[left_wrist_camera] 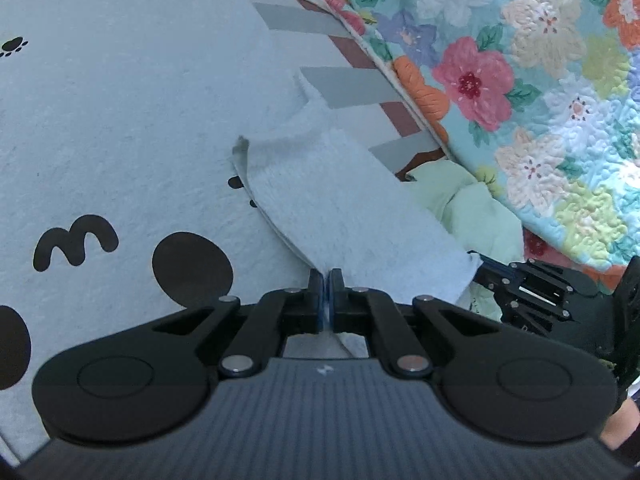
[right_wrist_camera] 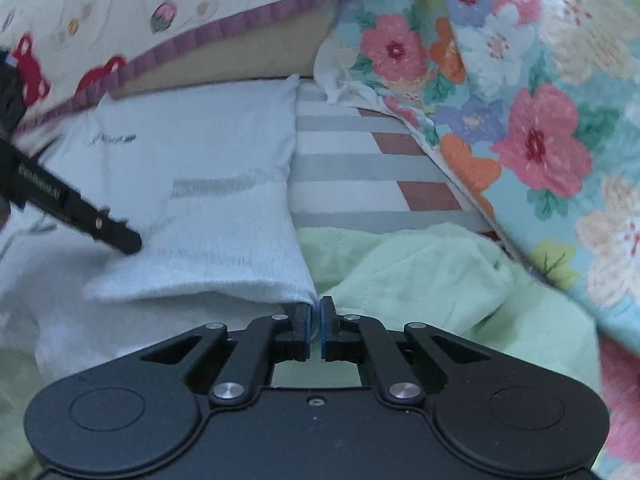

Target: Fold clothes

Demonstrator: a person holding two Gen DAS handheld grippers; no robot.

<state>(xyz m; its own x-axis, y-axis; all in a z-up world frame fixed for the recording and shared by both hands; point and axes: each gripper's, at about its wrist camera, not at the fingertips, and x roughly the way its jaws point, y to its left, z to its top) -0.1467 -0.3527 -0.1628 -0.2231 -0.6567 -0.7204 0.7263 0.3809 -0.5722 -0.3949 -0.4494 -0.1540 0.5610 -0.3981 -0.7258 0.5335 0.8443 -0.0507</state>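
Garment (left_wrist_camera: 344,208): pale blue fleece with black paw prints and letters, spread on the bed left of a floral quilt (left_wrist_camera: 540,80); one corner flap is lifted and folded over.
Left gripper (left_wrist_camera: 325,280): jaws together, clamped on the near edge of that flap.
Right gripper (right_wrist_camera: 316,312): jaws almost together, pinching the near right corner of the blue cloth (right_wrist_camera: 192,184).
Left view only: the black print on the flat part of the garment, and the right gripper's body at the right edge.
Right view only: a pillow (right_wrist_camera: 120,20) with red figures and a purple border at the far side, and the left gripper's finger over the cloth at left.
Both views: striped sheet (right_wrist_camera: 352,168) and green cloth (right_wrist_camera: 432,280) right of the garment.
Hard to make out: the right view is blurred, so how much cloth sits between the right jaws is unclear; a hand is cut off at the left view's lower right.
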